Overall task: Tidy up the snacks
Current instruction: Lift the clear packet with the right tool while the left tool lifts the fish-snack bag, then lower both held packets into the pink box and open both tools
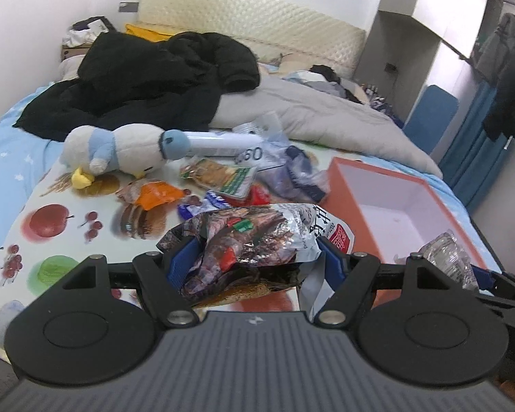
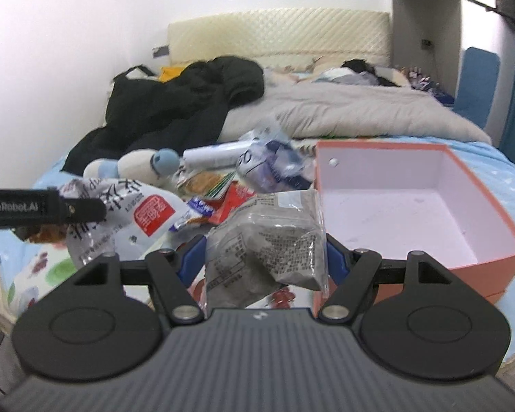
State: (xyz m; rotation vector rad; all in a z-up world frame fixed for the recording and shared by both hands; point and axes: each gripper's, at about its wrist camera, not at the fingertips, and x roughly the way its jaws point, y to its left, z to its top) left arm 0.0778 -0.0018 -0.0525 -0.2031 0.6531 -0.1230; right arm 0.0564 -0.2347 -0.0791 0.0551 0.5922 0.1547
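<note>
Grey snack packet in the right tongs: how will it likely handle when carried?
The grey snack packet looks like thin crinkly film, so probably floppy and light. Its glossy wrapper may slip between the right tongs. Its block-shaped contents might resist crushing somewhat.

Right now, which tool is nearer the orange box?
Right. The right tool, holding a grey packet, hangs beside the orange box; the left tool and its snack bag sit farther left.
</note>
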